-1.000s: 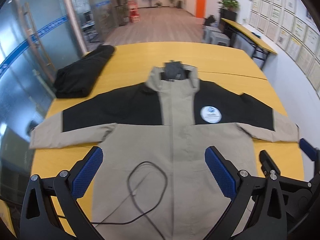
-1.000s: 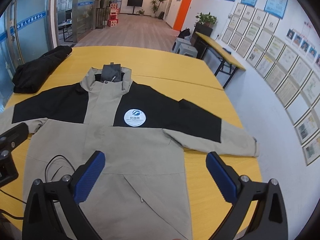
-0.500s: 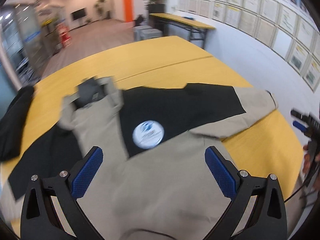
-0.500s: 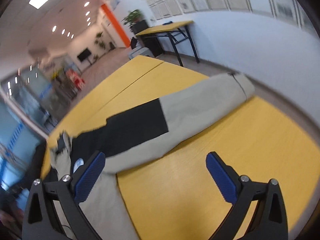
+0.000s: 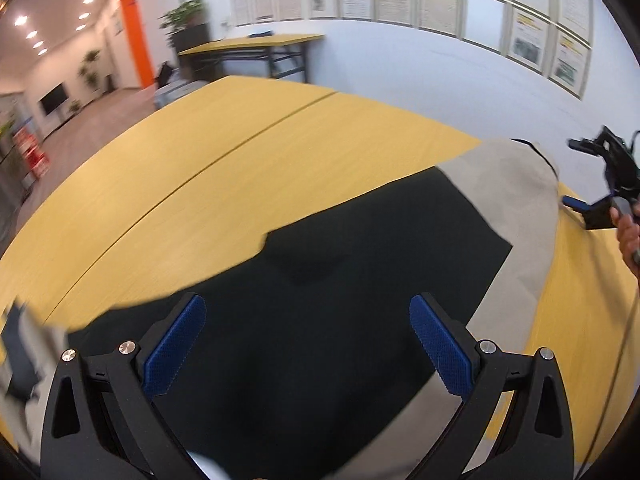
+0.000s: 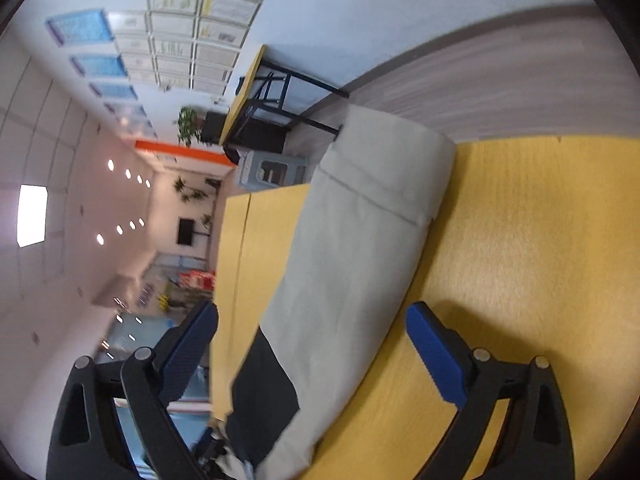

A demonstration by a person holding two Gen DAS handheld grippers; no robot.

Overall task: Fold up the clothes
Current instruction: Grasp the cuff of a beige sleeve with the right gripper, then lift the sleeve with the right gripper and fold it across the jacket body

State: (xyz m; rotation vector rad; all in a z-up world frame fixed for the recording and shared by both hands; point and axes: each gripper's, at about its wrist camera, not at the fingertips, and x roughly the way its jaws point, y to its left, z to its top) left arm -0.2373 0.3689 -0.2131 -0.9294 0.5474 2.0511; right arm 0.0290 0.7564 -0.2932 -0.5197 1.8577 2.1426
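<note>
Left wrist view: the left gripper [image 5: 306,344] hangs with its blue pads spread wide and nothing between them, low over the black shoulder panel of a beige and black jacket [image 5: 360,280] that lies flat on a yellow table [image 5: 200,152]. From the panel the jacket's right sleeve [image 5: 516,200] runs toward two o'clock, turning beige near its cuff at the table's edge. At three o'clock the right gripper [image 5: 576,204] shows small beside that cuff, with part of a person's hand [image 5: 628,232] behind it. Right wrist view: this picture is rolled on its side, so the room stands sideways. The right gripper [image 6: 312,344] is wide apart and just starting to close, and the sleeve [image 6: 352,264] passes between its pads from six o'clock up to its cuff [image 6: 392,160] at twelve o'clock; the pads do not yet press the cloth. Bare table [image 6: 520,240] fills the three o'clock side. Judging from this, the step in hand is the first fold, bringing the right sleeve in over the body. The next move seems to call for the right pads to pinch the beige cloth near the cuff while the left gripper takes hold or steadies the shoulder, then carrying the sleeve across without dragging the jacket.
</note>
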